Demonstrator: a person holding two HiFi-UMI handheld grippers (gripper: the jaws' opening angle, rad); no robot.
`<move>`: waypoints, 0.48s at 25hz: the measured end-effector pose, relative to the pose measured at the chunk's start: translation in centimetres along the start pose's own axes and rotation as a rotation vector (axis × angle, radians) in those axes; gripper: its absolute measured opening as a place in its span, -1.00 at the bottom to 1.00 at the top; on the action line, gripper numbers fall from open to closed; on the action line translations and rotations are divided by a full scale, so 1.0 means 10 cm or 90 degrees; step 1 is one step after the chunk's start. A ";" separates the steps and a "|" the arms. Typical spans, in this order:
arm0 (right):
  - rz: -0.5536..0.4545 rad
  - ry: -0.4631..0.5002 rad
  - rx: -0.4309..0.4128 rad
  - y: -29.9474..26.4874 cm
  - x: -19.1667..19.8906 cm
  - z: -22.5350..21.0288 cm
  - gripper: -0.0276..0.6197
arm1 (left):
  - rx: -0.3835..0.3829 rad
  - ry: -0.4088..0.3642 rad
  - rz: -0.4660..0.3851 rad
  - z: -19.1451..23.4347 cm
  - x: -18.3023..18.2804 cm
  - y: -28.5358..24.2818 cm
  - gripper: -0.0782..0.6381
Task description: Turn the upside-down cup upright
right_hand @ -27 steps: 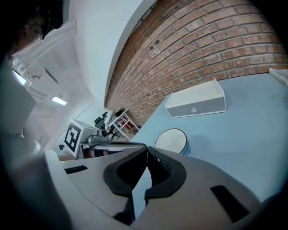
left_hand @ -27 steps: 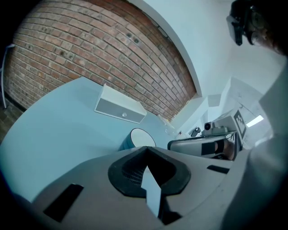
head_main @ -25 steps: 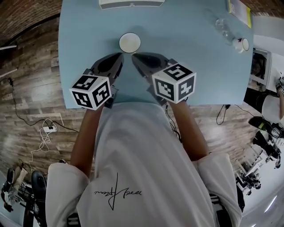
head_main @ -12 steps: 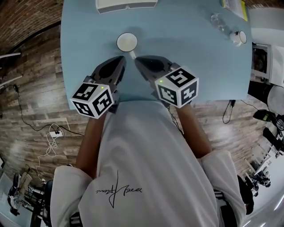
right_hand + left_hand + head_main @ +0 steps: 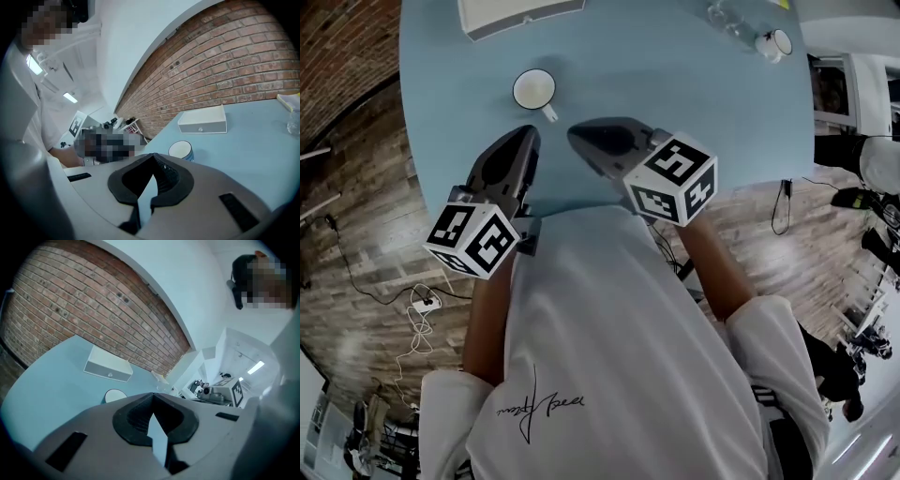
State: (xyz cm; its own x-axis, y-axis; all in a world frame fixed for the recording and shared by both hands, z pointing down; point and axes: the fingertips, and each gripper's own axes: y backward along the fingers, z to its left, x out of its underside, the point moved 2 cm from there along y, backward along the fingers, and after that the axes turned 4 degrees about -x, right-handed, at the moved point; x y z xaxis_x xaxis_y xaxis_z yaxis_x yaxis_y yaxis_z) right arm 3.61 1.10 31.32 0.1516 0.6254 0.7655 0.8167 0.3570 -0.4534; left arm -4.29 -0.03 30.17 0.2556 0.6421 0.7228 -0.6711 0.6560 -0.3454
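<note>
— Where is the cup sitting?

— The cup (image 5: 534, 91) is standing on the blue table (image 5: 694, 103), in the upper left of the head view. Its handle (image 5: 548, 113) is pointing toward the lower right, at your right gripper. It is showing a round white face upward, and I cannot tell whether that is the base or the mouth. A white box (image 5: 520, 14) is lying beyond it at the top edge.

— What are my grippers doing?

— You are holding your left gripper (image 5: 528, 132) just below the cup, near it but not touching. Its jaws are pressing together at the tips with nothing between them. Your right gripper (image 5: 574, 134) is hovering beside it, to the right of the handle, apart from the cup. Its jaws are also clenched on nothing.

— Is each gripper's own view showing the cup?

— Yes. It is peeking over the closed jaws, left of centre in the left gripper view and right of centre in the right gripper view.
</note>
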 end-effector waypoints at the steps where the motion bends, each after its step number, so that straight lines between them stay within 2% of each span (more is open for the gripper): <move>1: 0.001 0.006 -0.002 0.02 0.00 0.02 -0.85 | 0.008 0.001 -0.006 -0.04 -0.04 0.03 -0.76; 4: -0.001 0.012 -0.011 0.08 -0.02 0.06 -0.85 | 0.023 -0.005 -0.011 -0.14 -0.10 0.07 -0.76; 12: -0.027 0.000 -0.028 0.26 -0.17 0.17 -0.85 | 0.017 -0.026 -0.016 -0.23 -0.15 0.11 -0.76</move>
State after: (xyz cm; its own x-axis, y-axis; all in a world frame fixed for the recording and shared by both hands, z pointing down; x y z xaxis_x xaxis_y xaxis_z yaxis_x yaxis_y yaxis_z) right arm 4.54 2.10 28.04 0.1163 0.6100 0.7838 0.8462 0.3523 -0.3998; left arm -3.81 0.67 27.31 0.2444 0.6079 0.7555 -0.6830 0.6610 -0.3109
